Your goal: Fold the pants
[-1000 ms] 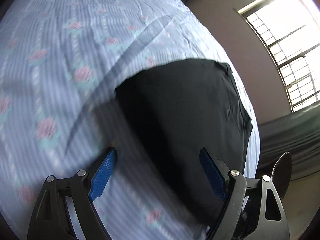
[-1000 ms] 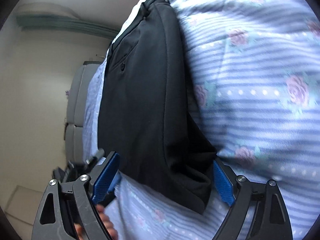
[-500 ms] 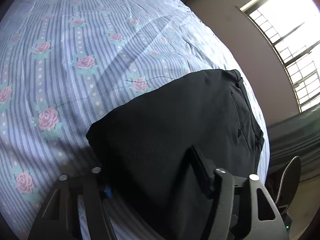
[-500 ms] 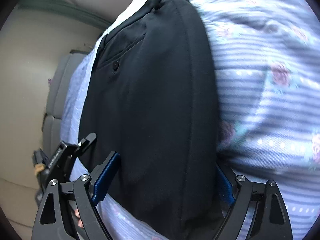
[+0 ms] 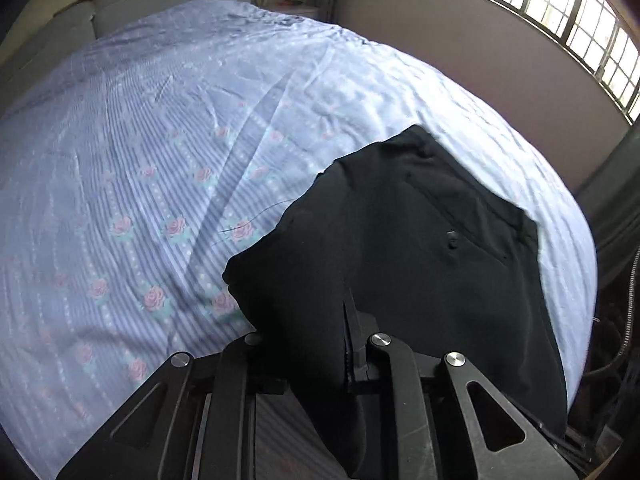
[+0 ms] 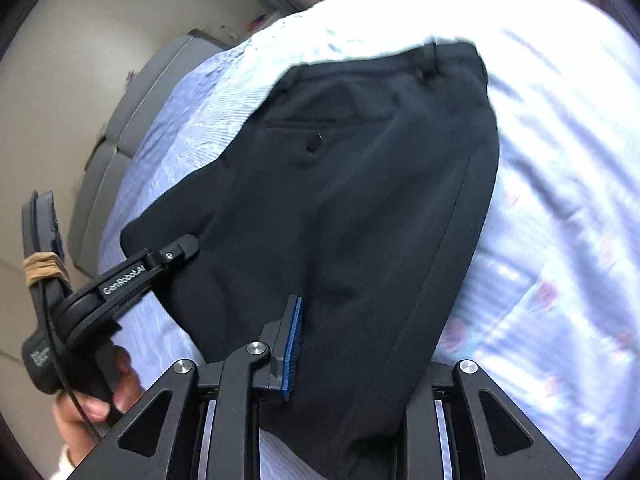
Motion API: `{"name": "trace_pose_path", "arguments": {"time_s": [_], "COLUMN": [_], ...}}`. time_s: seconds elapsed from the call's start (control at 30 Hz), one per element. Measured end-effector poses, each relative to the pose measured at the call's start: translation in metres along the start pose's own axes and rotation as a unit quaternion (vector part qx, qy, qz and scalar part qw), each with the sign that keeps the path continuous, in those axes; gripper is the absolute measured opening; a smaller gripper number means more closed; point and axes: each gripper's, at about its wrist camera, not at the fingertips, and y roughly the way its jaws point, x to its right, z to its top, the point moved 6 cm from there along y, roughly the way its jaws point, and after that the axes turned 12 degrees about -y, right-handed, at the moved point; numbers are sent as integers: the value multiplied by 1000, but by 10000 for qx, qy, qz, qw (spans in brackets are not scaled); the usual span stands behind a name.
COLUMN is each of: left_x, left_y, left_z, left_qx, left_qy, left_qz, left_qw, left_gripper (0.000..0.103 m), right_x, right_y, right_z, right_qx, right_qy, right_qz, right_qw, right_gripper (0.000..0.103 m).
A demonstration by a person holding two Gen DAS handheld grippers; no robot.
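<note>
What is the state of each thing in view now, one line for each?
Pants: black, folded, near edge gripped by both claws, rest lying on the bed.
Left claw: shut on pants.
Right claw: shut on pants.
Pocket button: fastened, facing up.
Bed sheet: spread out, wrinkled.

Black left gripper (image 5: 308, 344) with silver screws, blue-padded right gripper (image 6: 352, 344), "GenRobot.AI" lettering, bare-skinned hand (image 6: 100, 396)

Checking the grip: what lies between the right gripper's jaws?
In the right wrist view, a bunched edge of the black pants fills the gap in the right gripper; nothing else shows there.
</note>
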Motion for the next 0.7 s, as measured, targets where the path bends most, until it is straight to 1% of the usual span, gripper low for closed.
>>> {"name": "trace_pose_path", "arguments": {"time_s": [0.1,0.27,0.33,0.47,0.53,0.6,0.7], "left_x": [9,24,29,27,23,15,-4], "left_y": [-30,-76,-95,-146,-175,-202,-244], "left_z": [-4,-6,-6,-9,-13,-21,-39], "left_qx": [34,142,226,409,522,600,698], "left_qy": [125,44,-18,-205,-305,-410,-583], "left_qz": [-53,-139,-169,-208,-193,-152,-115], "left_qw": [9999,9998,9996,9987,9980,9972,9958], "left_gripper": [18,16,16,14,14,14,14], "right_x": [-3,-19,-29,-51,-64,-82,-115], "right_y": [-33,-83,-101,-144,-167,-182,-208], "right_z": [10,22,27,33,30,24,4], "right_qx": [44,178,235,338,340,305,211], "right_qy": [-326,-882,-1056,-1412,-1645,-1853,-2253], "right_qz": [-39,14,99,392,527,636,880], "right_qw": [9995,9959,9941,9886,9844,9801,9701], "right_gripper": [24,23,23,22,22,21,21]}}
